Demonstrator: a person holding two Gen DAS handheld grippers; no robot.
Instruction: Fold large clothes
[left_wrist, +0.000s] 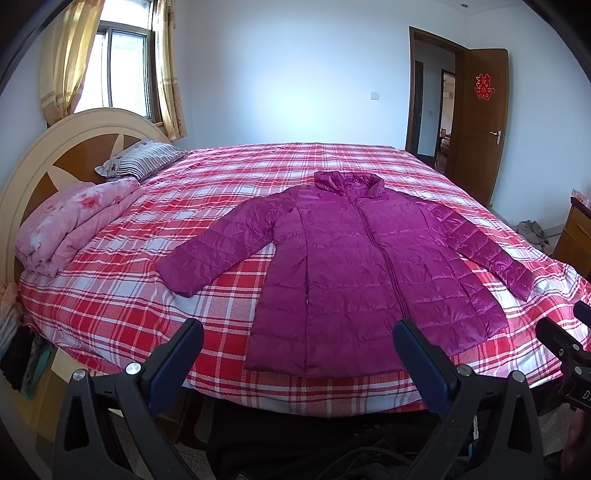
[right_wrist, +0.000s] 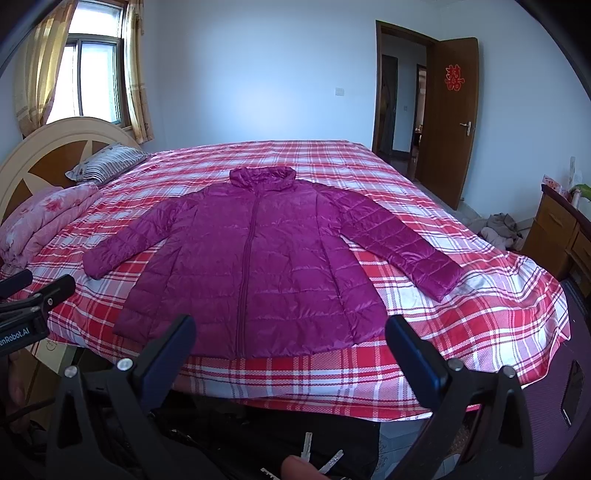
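Observation:
A magenta quilted puffer jacket (left_wrist: 343, 258) lies flat and zipped, front up, on the red plaid bed (left_wrist: 129, 306), collar away from me, both sleeves spread out to the sides. It also shows in the right wrist view (right_wrist: 258, 258). My left gripper (left_wrist: 299, 332) is open and empty, held in the air just before the jacket's hem. My right gripper (right_wrist: 290, 328) is open and empty, also short of the hem. Each gripper shows at the edge of the other's view, the right one (left_wrist: 565, 332) and the left one (right_wrist: 37, 288).
A rolled pink floral quilt (left_wrist: 74, 225) and a striped pillow (left_wrist: 144, 158) lie by the round headboard (left_wrist: 55, 147) on the left. A wooden dresser (right_wrist: 557, 229) and a heap of clothes (right_wrist: 498, 229) are on the right. An open door (right_wrist: 447, 118) stands at the back right.

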